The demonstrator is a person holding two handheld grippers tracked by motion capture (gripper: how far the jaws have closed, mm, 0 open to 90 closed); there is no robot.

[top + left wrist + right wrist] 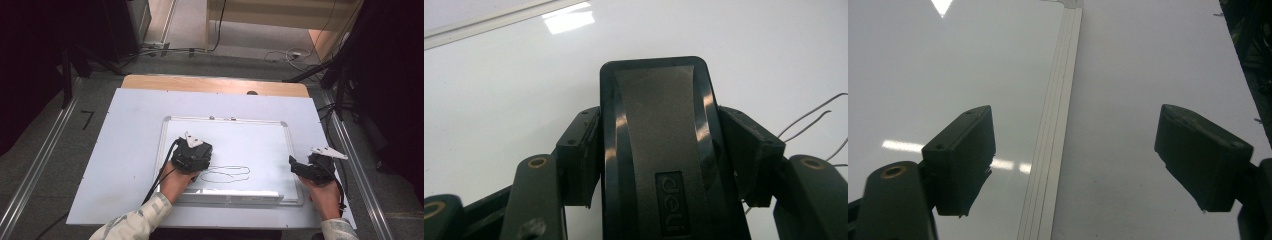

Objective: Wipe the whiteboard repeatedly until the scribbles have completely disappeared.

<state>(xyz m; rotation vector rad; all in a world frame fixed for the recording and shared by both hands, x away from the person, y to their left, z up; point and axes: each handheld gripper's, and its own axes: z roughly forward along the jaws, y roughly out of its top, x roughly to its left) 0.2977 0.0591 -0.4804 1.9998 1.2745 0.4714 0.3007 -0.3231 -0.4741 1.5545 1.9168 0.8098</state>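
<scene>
Your left gripper [659, 150] is clenched on a glossy black rectangular plastic whiteboard eraser [659, 140], its pads pressing both long sides, over the lower left part of the white metal-framed whiteboard [260, 131], just left of the thin looping pen line [226, 173] drawn there. Your right gripper [1075, 155] stands wide apart, grasping nothing, straddling the whiteboard's right frame edge.

Grey carpet floor [45, 150], pale wooden partition [280, 12], dark surroundings.
</scene>
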